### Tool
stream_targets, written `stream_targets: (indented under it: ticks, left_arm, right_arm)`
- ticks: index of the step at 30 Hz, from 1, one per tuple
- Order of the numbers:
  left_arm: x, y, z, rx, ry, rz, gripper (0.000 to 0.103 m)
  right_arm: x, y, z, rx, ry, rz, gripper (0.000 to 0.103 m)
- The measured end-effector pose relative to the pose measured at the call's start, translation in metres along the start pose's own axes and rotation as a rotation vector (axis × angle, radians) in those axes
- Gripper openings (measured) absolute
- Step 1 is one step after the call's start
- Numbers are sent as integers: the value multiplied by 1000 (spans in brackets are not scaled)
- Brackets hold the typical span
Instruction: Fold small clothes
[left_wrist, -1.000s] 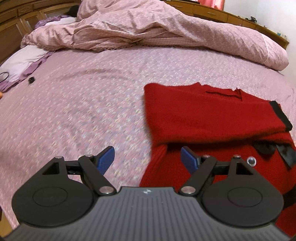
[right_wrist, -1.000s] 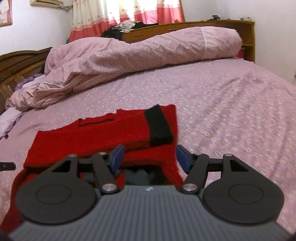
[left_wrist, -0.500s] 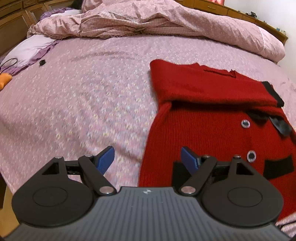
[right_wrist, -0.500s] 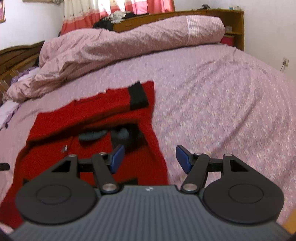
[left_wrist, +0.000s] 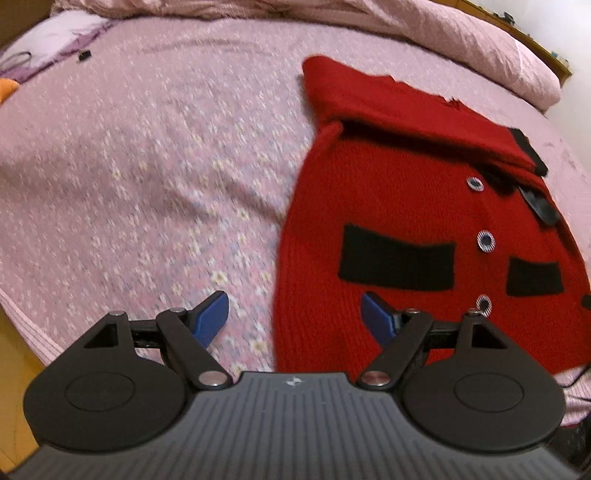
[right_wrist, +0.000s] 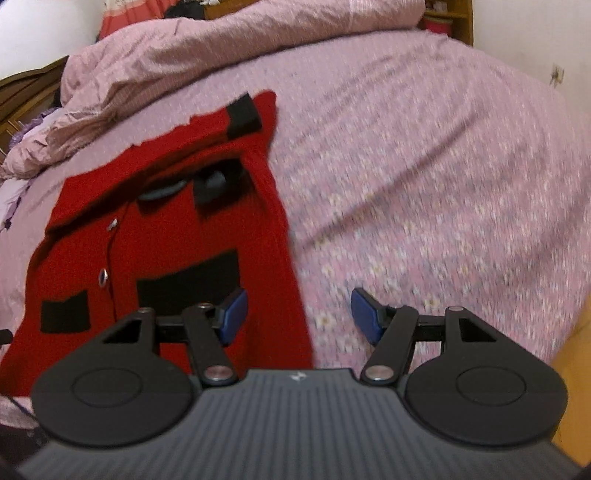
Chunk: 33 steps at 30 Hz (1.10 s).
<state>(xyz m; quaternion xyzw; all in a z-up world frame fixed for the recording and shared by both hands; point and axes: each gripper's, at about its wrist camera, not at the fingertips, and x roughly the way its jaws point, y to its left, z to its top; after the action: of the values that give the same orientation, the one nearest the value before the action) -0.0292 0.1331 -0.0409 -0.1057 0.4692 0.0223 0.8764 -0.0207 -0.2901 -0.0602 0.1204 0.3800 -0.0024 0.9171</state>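
Note:
A small red knit cardigan with black pocket patches and round buttons lies flat on the pink flowered bedsheet. Its sleeves are folded across the top. My left gripper is open and empty, above the cardigan's lower left hem corner. In the right wrist view the cardigan lies at the left, and my right gripper is open and empty over its lower right hem corner.
A rumpled pink duvet is heaped along the far side of the bed. A small dark object and a lilac pillow lie at the far left. The bed's near edge runs just under both grippers.
Both grippers have drawn back toward the near edge of the bed, from the folded sleeves to the cardigan's hem. Both stayed open. The cardigan has not moved.

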Motion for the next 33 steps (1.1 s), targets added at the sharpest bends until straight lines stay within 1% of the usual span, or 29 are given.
stream_targets:
  ticks: [1,5,11,14,17,20,21,25,28,33]
  left_arm:
    - [1,0,-2,0,6,-12,82]
    - [1,-3,-4,25,8,-21,82]
    - [-2,-9,-9,37,46,-117,82]
    - [-2,-11,-11,40,57,-128,82]
    - [-2,-7,-12,22,62,-157,82]
    - [2,-6,-12,15,76,-203,82]
    - [5,-6,-13,17,81,-218,82]
    - [13,-9,-14,35,81,-236,82]
    - [21,-10,-12,24,84,-261,82]
    - [31,-6,-10,-15,88,-307,82]
  right_arm:
    - [-1,-1,-2,-3,-3,1,64]
    - [-5,-3,-7,-6,10,23,66]
    - [-10,-2,-10,2,22,53,66]
    - [-12,2,-11,-6,26,68,66]
    - [-14,5,-11,-13,33,109,66]
    - [-14,12,-12,-33,48,177,66]
    - [-13,14,-12,-35,52,181,66]
    - [-7,16,-10,-42,55,188,66]
    - [-3,11,-7,-15,63,216,66]
    - [6,6,-6,30,76,288,66]
